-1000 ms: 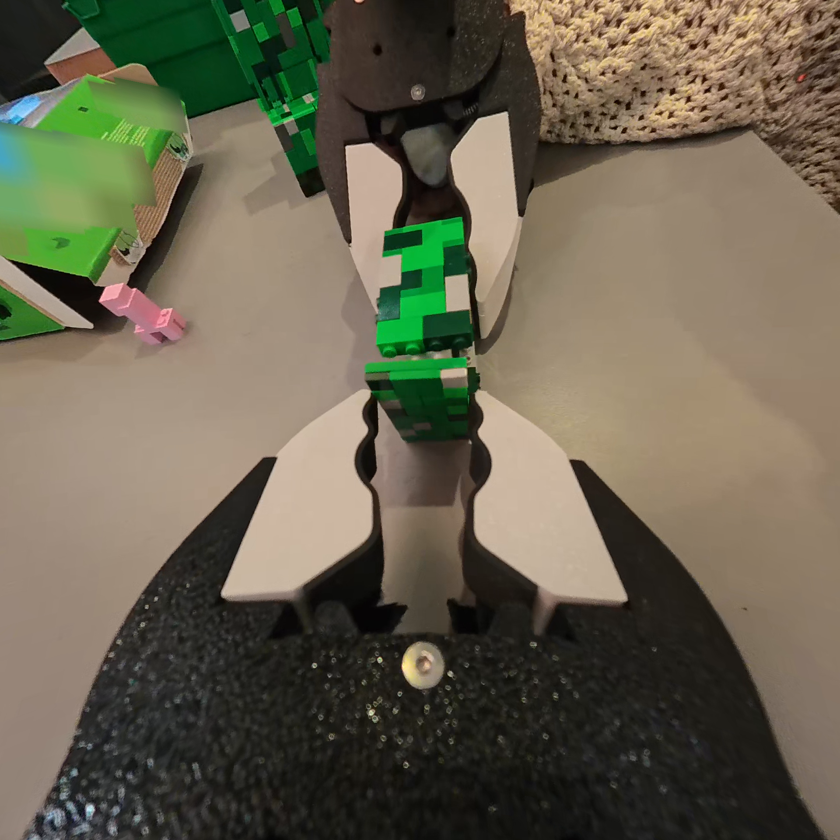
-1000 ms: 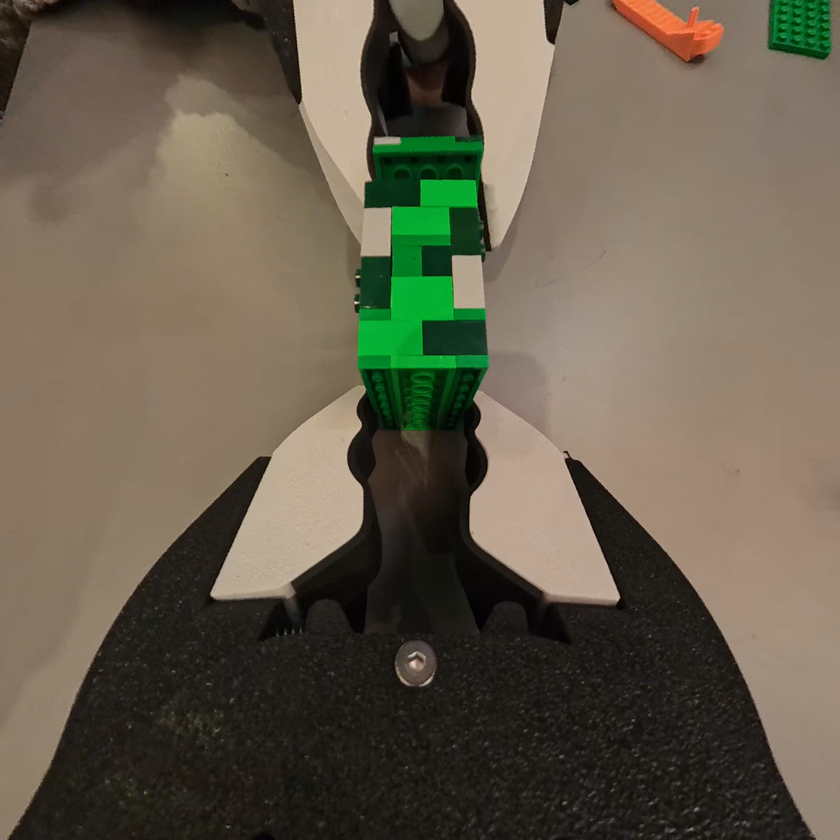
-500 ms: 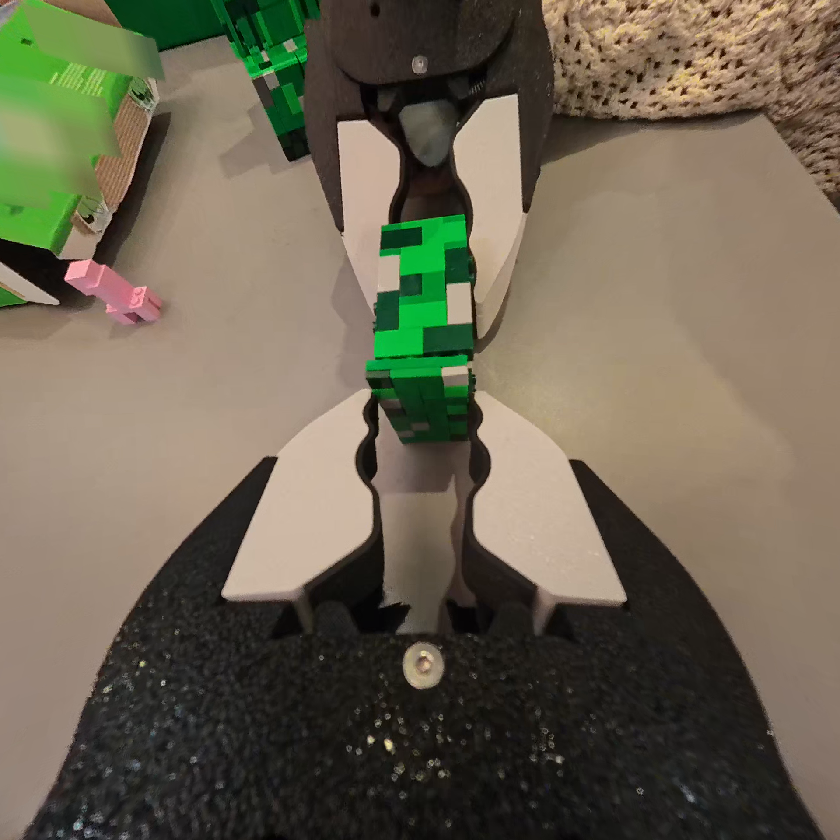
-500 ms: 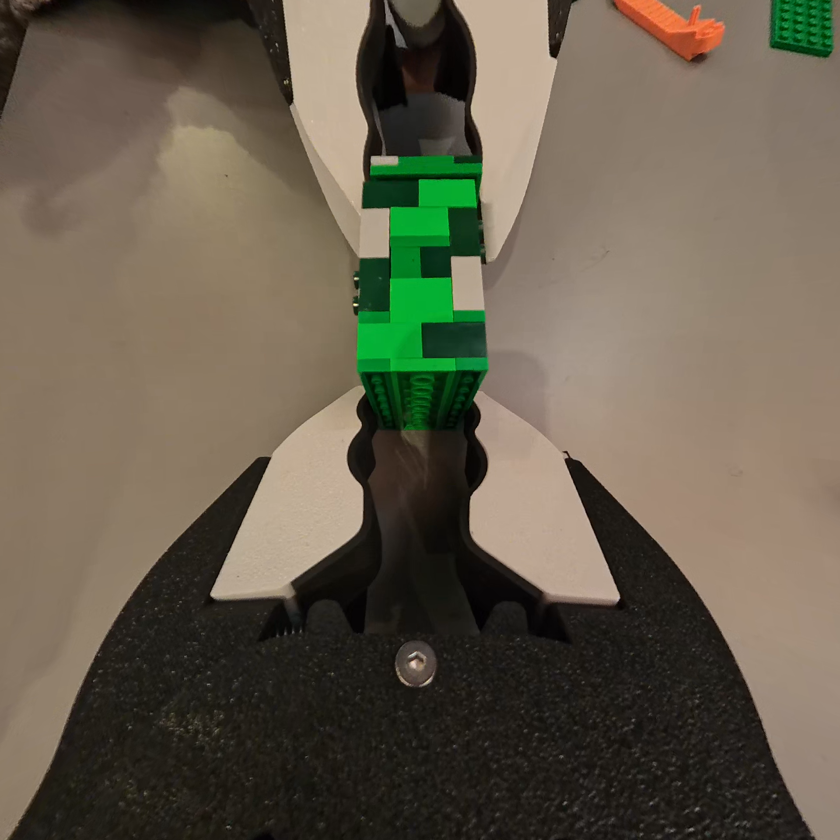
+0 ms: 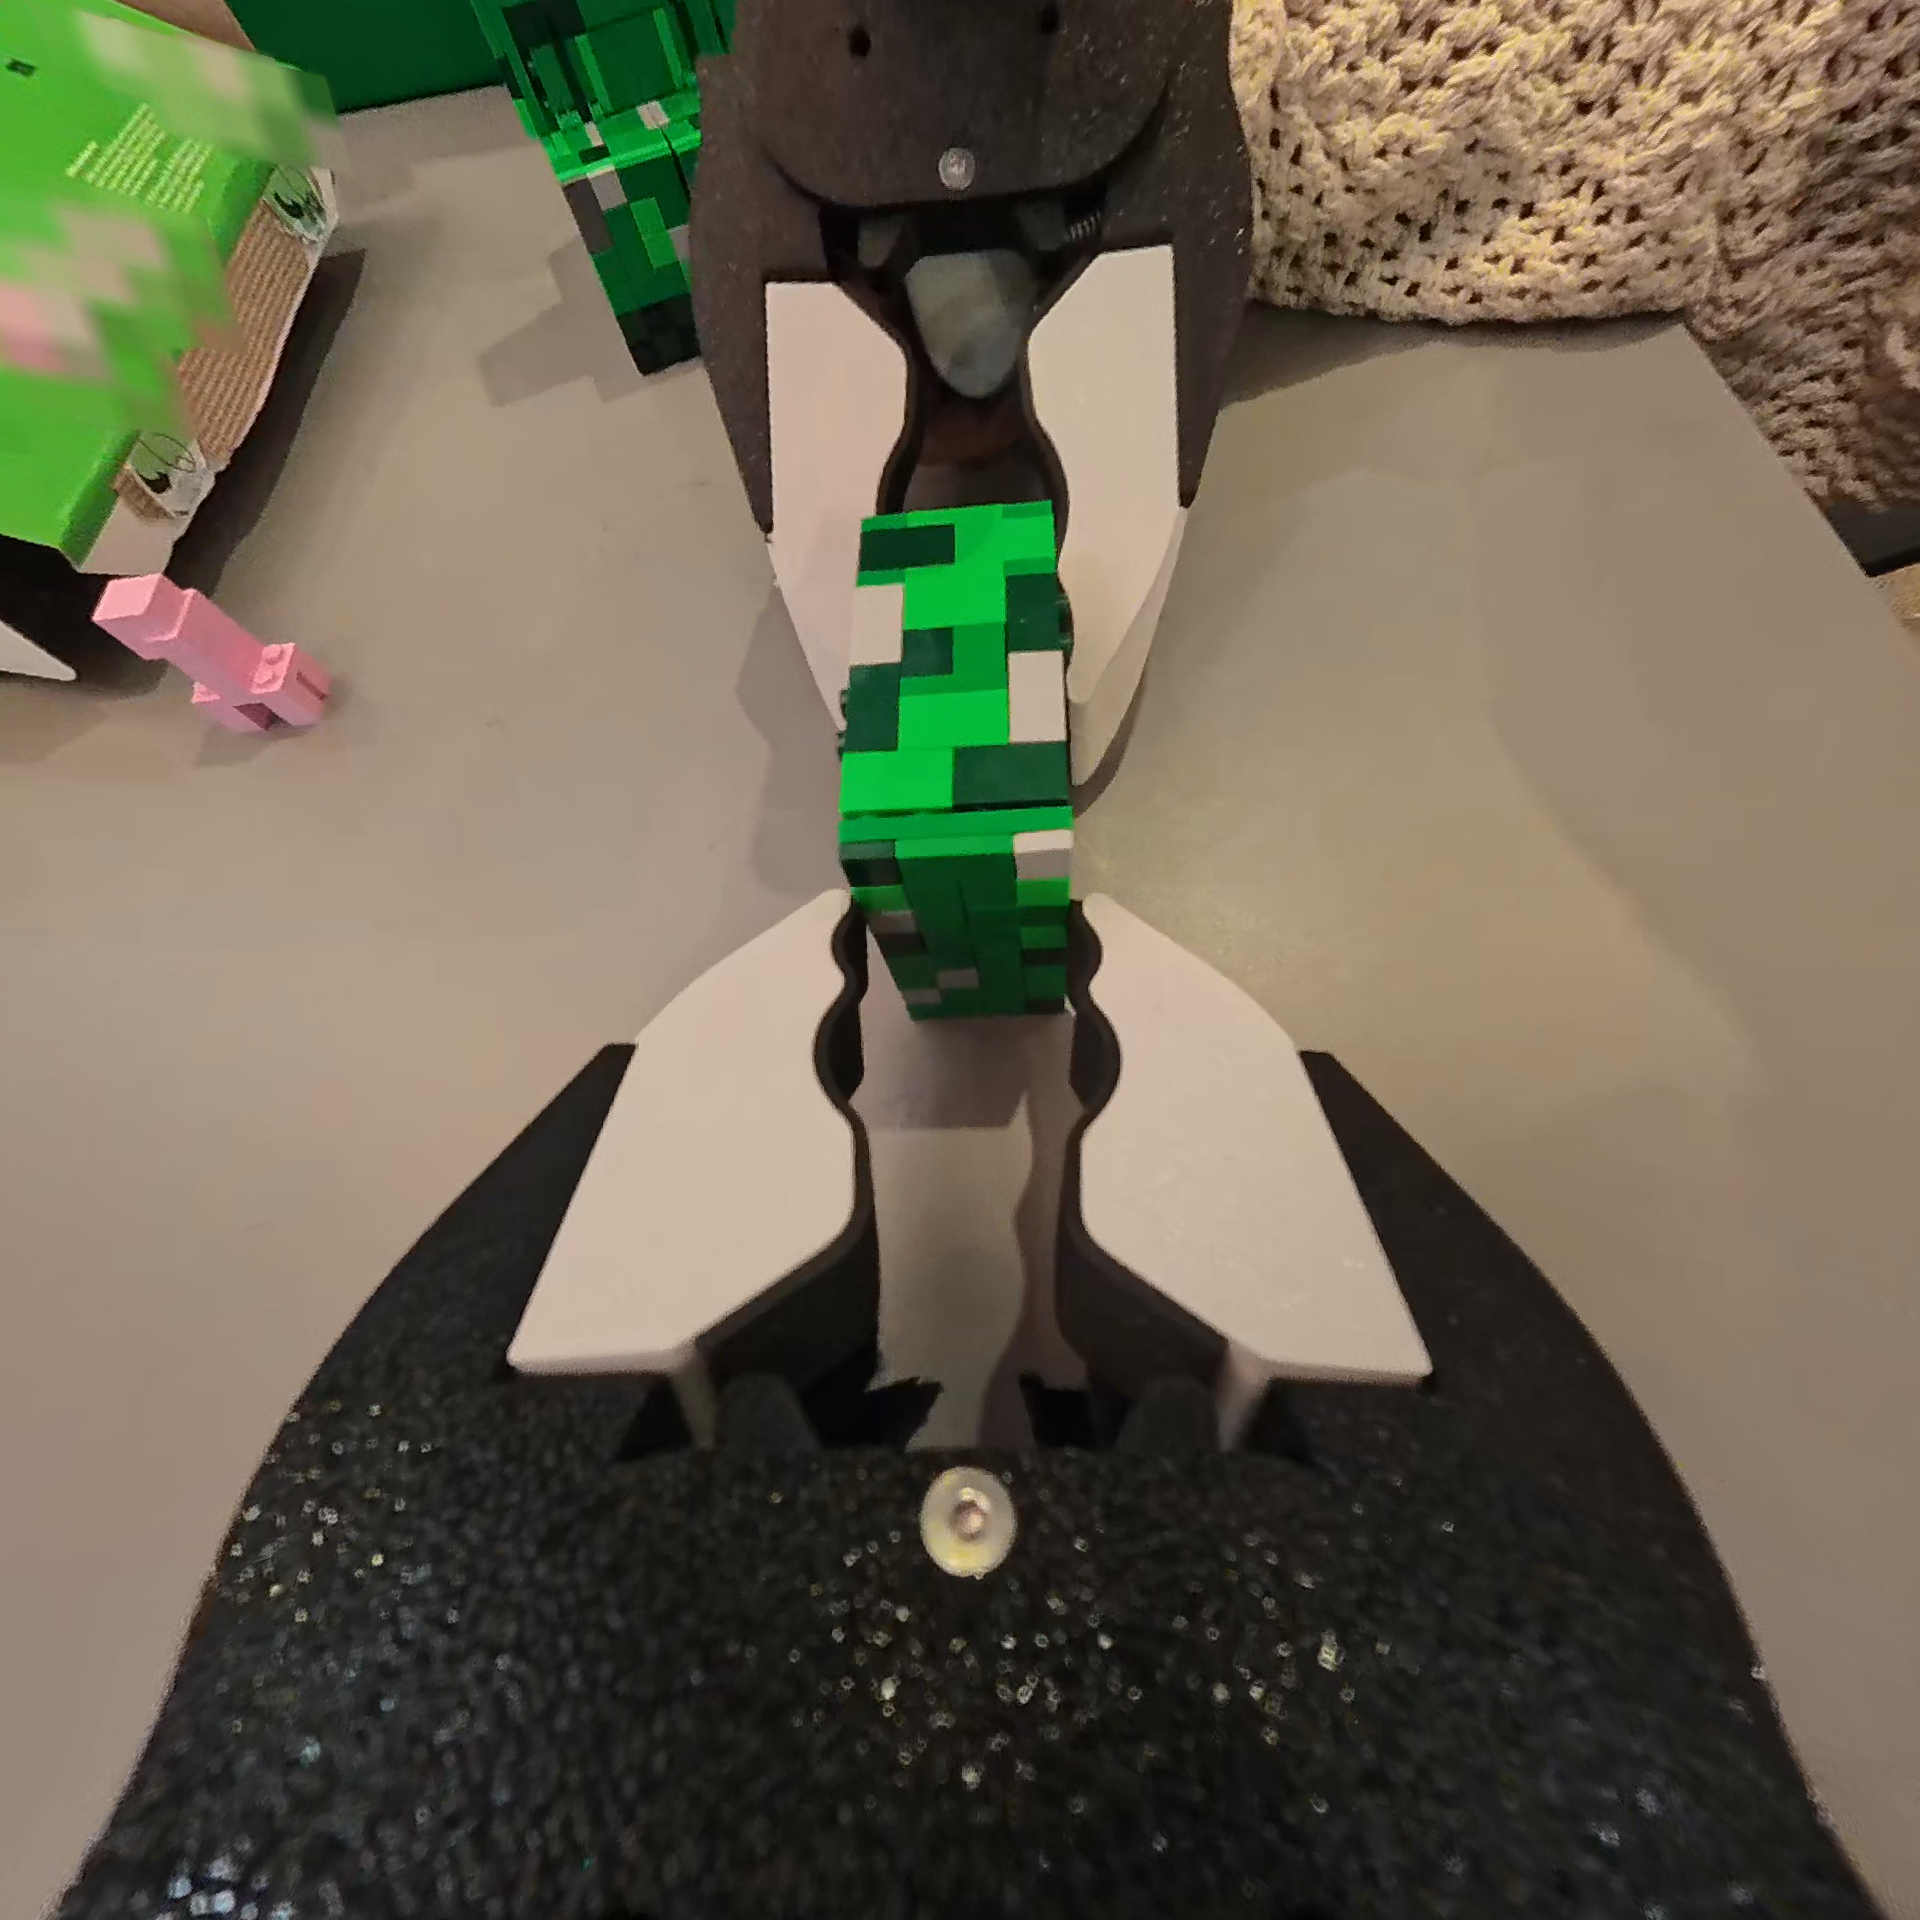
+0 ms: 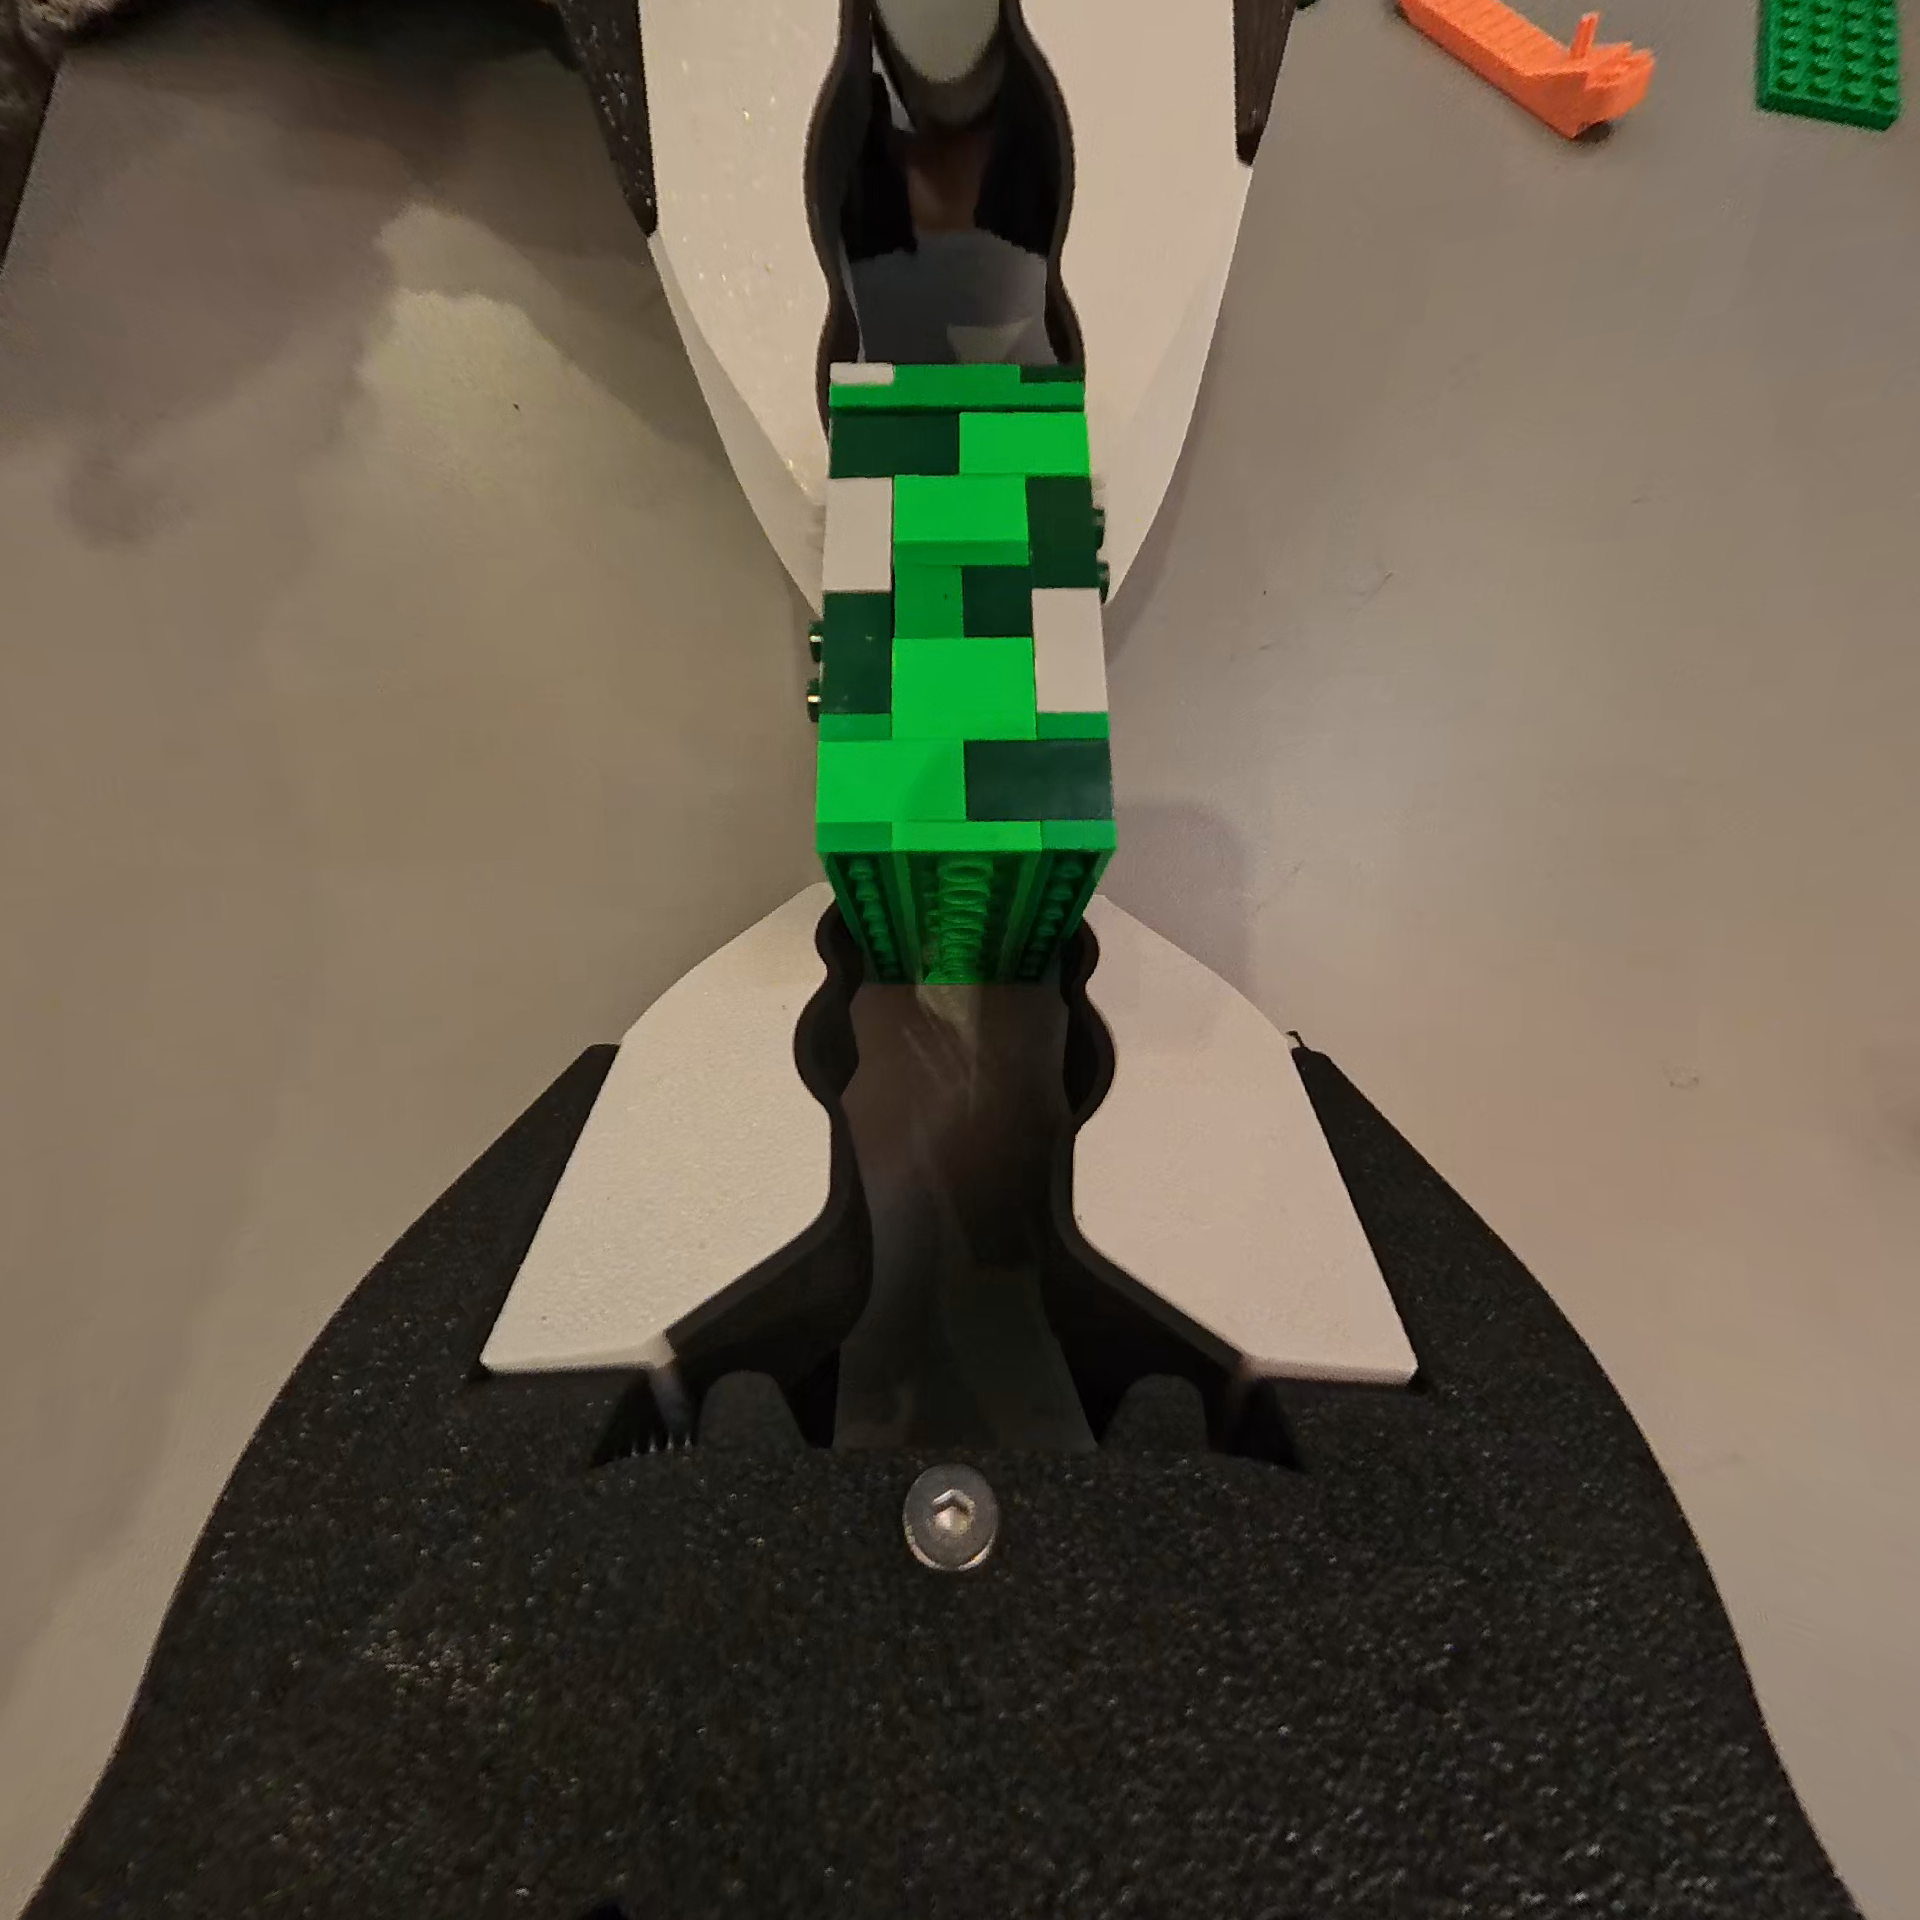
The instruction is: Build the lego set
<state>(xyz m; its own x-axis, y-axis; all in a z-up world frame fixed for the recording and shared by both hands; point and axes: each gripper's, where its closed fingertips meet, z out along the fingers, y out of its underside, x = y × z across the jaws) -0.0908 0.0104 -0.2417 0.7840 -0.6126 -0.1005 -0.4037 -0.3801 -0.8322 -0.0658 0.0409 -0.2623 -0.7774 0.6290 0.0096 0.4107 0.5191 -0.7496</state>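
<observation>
My left gripper [image 5: 961, 914] is shut on a short green-and-grey lego block [image 5: 966, 935]. My right gripper [image 6: 961, 920] is shut on the near end of a longer green, dark green and grey lego column [image 6: 966, 623]. The two grippers face each other just above the grey table [image 5: 1455, 831]. The short block and the column [image 5: 956, 665] sit end to end with no gap showing. The right gripper [image 5: 956, 717] shows at the top of the left wrist view. The left gripper [image 6: 961, 499] shows at the top of the right wrist view.
A pink lego figure [image 5: 218, 665] lies at the left beside a green box [image 5: 114, 312]. A built green lego figure [image 5: 623, 187] stands behind. A knitted blanket [image 5: 1558, 156] lies at the back right. An orange brick separator [image 6: 1527, 62] and a green plate [image 6: 1839, 62] lie on the table. The left gripper's tips are roughly 5 cm from the right gripper's. My right gripper's tips are some 15 cm from the pink lego figure [image 5: 218, 665].
One second ago a gap with studs showed between the two green pieces. The grippers have come together and the gap has closed.
</observation>
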